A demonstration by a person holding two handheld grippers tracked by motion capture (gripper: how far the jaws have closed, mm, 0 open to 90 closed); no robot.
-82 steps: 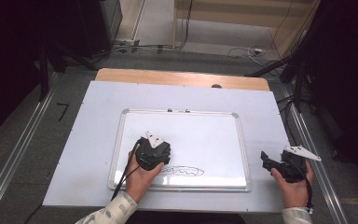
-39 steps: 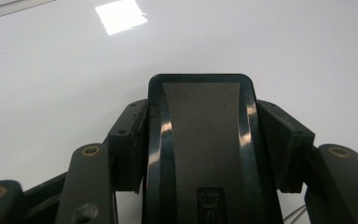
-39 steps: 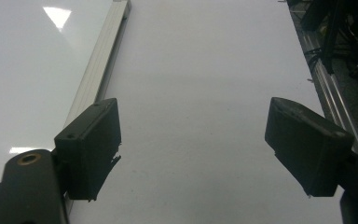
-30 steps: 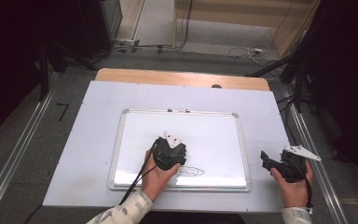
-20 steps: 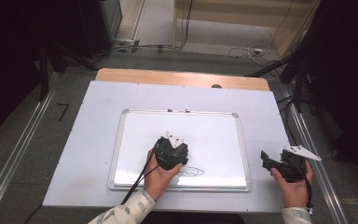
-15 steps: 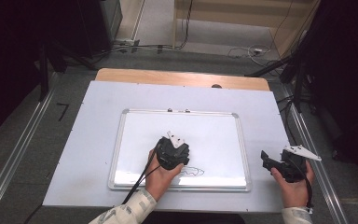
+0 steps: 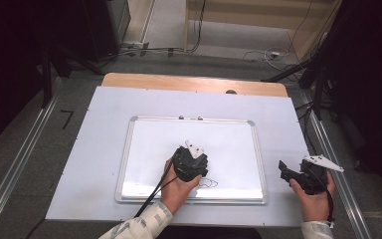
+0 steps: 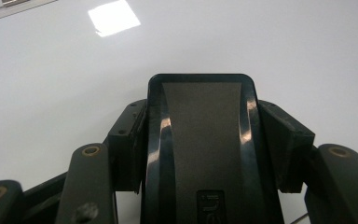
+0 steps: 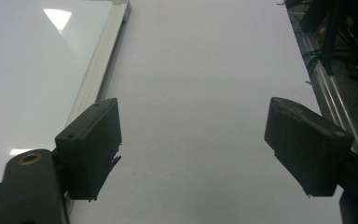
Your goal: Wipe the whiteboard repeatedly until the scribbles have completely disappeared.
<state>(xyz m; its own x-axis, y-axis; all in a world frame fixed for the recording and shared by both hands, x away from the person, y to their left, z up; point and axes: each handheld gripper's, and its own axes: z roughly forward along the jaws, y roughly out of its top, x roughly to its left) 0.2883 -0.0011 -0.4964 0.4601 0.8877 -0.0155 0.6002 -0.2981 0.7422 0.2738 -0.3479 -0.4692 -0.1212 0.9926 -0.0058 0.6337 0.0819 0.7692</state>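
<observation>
Two jaws of left gripper (image 8: 200, 154) clamp glossy black rounded-rectangular eraser (image 8: 200, 140) on smooth whiteboard (image 7: 144, 149); right gripper (image 9: 205, 154) jaws wide open.

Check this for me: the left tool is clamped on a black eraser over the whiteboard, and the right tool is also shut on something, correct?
Not quite. The right tool is open with nothing between its jaws, as the right gripper view shows, held over the table beside the whiteboard. The rest holds: the left tool is clamped on the black eraser over the whiteboard.
</observation>
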